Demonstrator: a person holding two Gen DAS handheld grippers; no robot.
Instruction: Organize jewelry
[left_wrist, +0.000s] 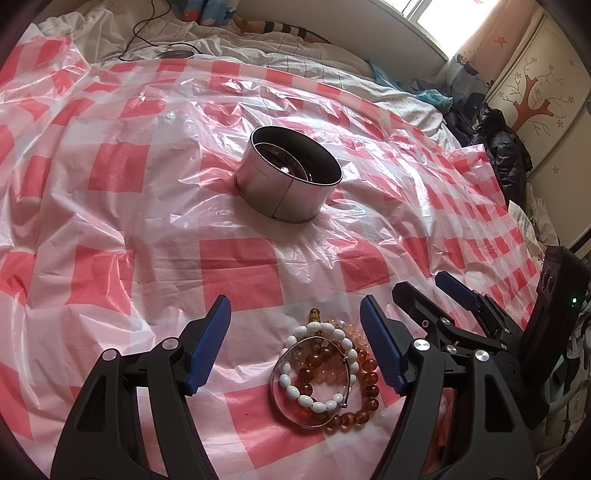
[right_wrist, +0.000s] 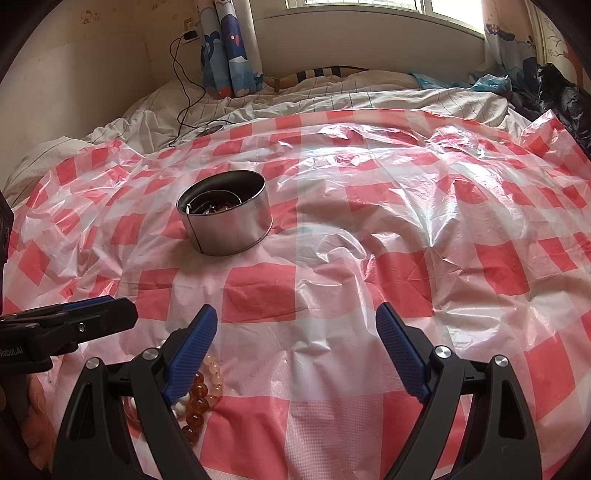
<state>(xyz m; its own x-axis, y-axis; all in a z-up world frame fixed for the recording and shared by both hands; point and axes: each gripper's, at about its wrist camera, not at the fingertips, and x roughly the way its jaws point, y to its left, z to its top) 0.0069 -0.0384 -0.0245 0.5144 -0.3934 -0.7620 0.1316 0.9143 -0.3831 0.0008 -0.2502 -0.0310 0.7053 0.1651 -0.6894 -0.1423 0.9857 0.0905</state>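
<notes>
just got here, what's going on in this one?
A person holds a gripper in each hand over a bed covered with a red-checked plastic sheet. The left gripper is open, its fingers either side of a pile of bracelets: white beads, amber beads and a thin metal bangle. Nothing is gripped. The right gripper is open and empty beside the pile. A round metal tin, already holding some dark items, sits further up the sheet.
</notes>
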